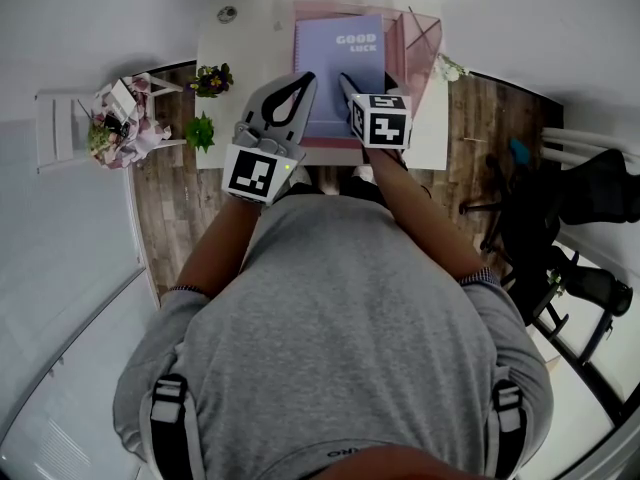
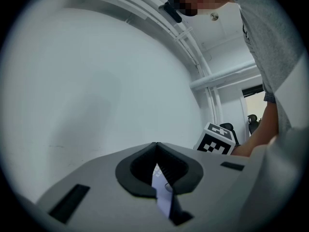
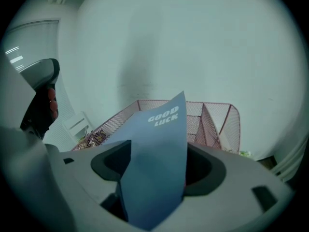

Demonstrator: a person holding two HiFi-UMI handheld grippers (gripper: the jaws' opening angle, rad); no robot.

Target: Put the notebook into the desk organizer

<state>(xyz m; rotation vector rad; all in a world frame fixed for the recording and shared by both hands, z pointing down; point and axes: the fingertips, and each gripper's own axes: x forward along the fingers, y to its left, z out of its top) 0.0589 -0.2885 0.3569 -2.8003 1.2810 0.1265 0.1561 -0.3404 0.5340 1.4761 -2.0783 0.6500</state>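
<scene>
One notebook [image 1: 340, 68], hanging over organizer [image 1: 418, 40] at desk [image 1: 232, 48] rear; insertion step prob. underway. L gripper [image 1: 305, 80] fingers pinching its edge; R gripper [image 1: 345, 80] fingers standing spread around it. Next, likely: L lowering it into slot, R backing off.

Soft even light, fisheye distortion, dark vignetted corners, blurred foreground
</scene>
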